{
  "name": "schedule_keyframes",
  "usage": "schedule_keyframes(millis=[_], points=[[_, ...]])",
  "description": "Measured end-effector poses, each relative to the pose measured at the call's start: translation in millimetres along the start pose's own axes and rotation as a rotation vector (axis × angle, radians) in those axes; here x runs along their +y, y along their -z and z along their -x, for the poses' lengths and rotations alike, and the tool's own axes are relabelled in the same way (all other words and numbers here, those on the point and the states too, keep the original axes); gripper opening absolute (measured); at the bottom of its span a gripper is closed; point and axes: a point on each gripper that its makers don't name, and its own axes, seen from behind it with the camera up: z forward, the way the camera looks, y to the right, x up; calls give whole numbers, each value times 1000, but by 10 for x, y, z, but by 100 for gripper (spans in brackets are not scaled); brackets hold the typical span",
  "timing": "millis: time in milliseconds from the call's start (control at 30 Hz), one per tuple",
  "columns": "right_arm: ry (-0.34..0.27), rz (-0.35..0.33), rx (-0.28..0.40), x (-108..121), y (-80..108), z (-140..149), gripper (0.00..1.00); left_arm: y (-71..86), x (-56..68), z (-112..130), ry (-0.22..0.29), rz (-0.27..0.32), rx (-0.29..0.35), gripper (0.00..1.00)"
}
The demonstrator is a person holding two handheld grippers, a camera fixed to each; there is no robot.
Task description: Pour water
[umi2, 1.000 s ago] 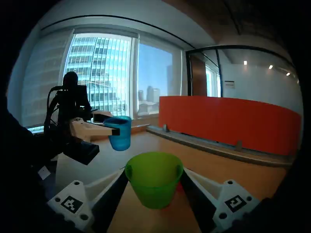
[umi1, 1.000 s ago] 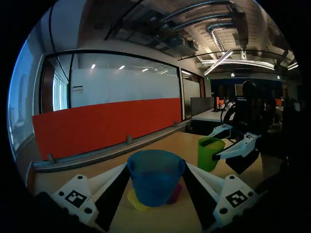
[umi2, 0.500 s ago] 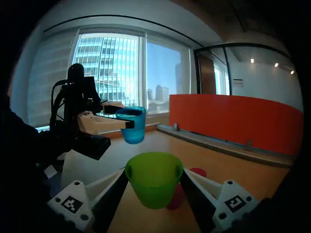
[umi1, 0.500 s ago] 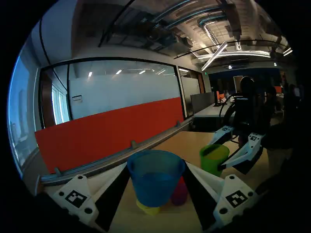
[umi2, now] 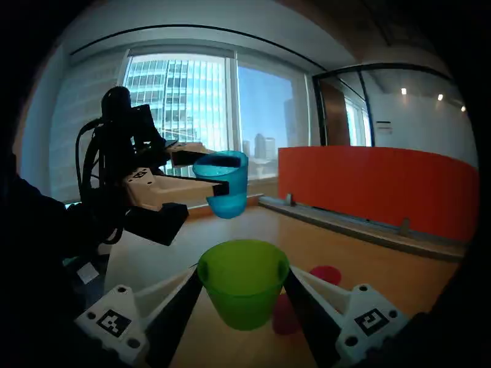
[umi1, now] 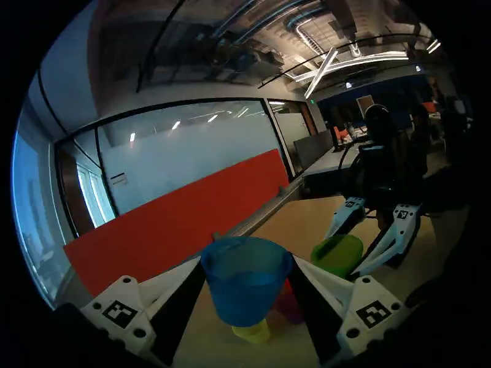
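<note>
Clearly, both cups are held in the air above the table (umi2: 368,270). The blue cup (umi1: 247,279) is clamped between the two fingers of the left gripper (umi1: 247,264), which are closed on its opposite walls a little under the rim; the green cup (umi2: 243,289) is gripped in the same way by the right gripper (umi2: 243,273). In the right gripper view the blue cup is seen higher than the green one and beyond it, slightly leaned, and the two are apart.

Both cups are judged to be thin, translucent plastic: light, smooth and somewhat yielding. As the walls taper downward, a loose hold could let a cup slide, while a hard squeeze could bend the wall and spill. The upper wall, stiffened by the rim, is considered the best place to be held.

The water level in the blue cup cannot be made out with certainty, and whether the green cup holds anything cannot be told. A yellow thing (umi1: 251,332) and a purple thing (umi1: 289,305) on the table are partly covered by the blue cup, so their shape is unclear. A red disc (umi2: 325,274) lies on the table between the green cup and the far edge under the orange partition (umi2: 380,184). The rear of the left gripper is lost in dark silhouette against the window (umi2: 178,110).
</note>
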Motion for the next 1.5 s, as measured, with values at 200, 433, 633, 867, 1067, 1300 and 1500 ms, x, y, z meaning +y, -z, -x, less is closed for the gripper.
schedule_keyframes(millis=[200,433,633,867,1067,1300,1500], points=[[2,-20,-3,-58,-38,12,91,-46,34,-86,-60,-1,1,88],[5,-38,-9,-108,-60,35,91,-61,33,-196,-116,-10,9,88],[6,-49,-19,-136,-77,78,91,-63,28,-280,-166,-15,11,88],[7,-63,-20,-179,-107,76,91,-52,22,-356,-229,-25,11,88],[11,-71,-23,-207,-133,82,91,-31,43,-409,-284,-29,10,88],[13,-77,-27,-240,-148,92,91,-25,65,-461,-344,-37,10,88],[18,-80,-28,-257,-148,68,91,-20,65,-503,-388,-47,11,88]])
